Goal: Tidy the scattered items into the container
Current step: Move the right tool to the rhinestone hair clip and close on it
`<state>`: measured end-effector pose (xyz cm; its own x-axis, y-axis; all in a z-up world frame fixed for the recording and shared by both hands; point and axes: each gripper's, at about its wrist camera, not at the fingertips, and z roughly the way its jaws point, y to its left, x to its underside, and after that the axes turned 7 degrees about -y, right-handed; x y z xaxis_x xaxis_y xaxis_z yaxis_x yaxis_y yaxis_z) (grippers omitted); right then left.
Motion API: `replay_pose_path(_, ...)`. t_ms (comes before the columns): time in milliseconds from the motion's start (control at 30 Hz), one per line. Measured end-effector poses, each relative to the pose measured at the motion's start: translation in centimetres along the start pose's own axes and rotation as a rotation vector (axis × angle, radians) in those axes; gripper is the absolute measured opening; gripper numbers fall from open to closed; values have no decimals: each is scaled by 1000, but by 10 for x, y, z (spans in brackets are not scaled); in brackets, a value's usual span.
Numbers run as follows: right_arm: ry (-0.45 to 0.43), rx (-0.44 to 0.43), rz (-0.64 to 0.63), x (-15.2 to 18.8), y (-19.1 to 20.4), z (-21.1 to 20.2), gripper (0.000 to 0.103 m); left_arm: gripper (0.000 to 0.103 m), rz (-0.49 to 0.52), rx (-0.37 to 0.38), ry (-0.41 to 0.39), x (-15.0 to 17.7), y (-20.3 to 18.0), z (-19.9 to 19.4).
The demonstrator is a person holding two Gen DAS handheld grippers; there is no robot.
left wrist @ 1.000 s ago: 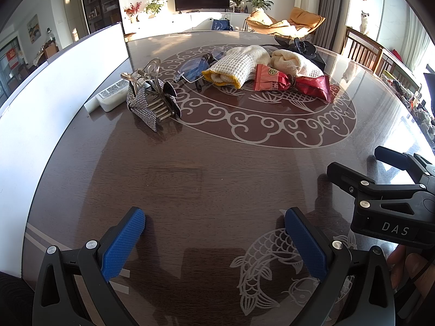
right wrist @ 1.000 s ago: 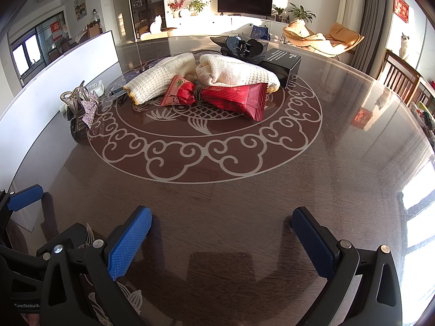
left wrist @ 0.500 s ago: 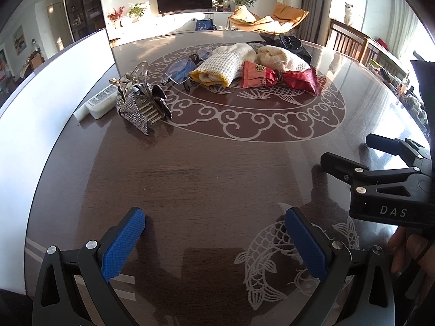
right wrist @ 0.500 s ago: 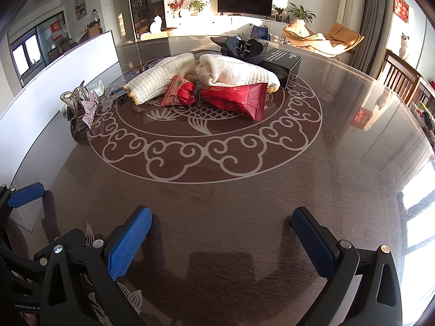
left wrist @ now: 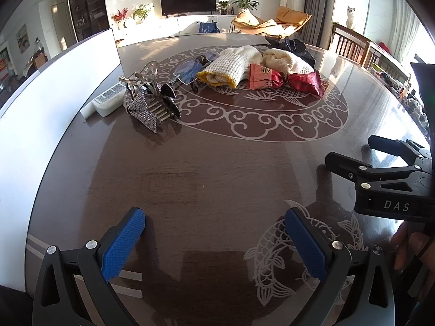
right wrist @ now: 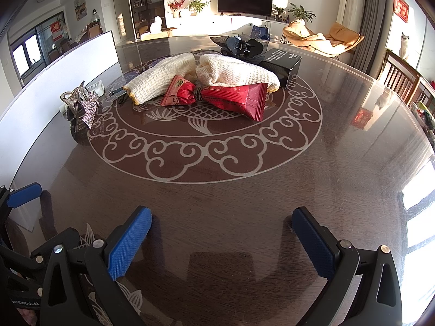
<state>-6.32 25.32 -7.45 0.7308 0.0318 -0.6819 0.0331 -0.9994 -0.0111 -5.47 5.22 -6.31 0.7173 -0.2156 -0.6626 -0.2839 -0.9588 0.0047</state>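
While the snack packets (right wrist: pixel 217 99) lie far ahead, each hand-held gripper (left wrist: pixel 214 241) (right wrist: pixel 223 241) hovers low, level, spread wide, empty.

Two rolled cream waffle-knit cloths (right wrist: pixel 174 77) lie side by side at the table's centre, yellow-edged. Two shiny red snack packets (right wrist: pixel 233 99) rest against their near side, touching. A rhinestone-covered hair claw (left wrist: pixel 148 100) stands apart to the left, blue-lensed glasses (left wrist: pixel 190 72) beside the cloths.
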Motion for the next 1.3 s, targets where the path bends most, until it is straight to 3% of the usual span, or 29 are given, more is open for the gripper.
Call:
replay_pose_path(233, 9, -16, -14, -1, 3, 1, 103, 103, 46, 40, 77, 2, 2, -3)
replay_pose_path(400, 14, -195, -207, -3, 43, 2, 103, 103, 79, 65, 102, 11, 5, -10)
replay_pose_path(533, 12, -278, -295, -15, 76, 13, 103, 103, 72, 59, 102, 13, 3, -11)
replay_pose_path(1000, 12, -356, -379, -61, 128, 63, 103, 103, 76, 65, 89, 20, 4, -14)
replay_pose_path(1300, 10, -408, -438, -101, 184, 100, 103, 103, 77, 70, 77, 17, 3, -10)
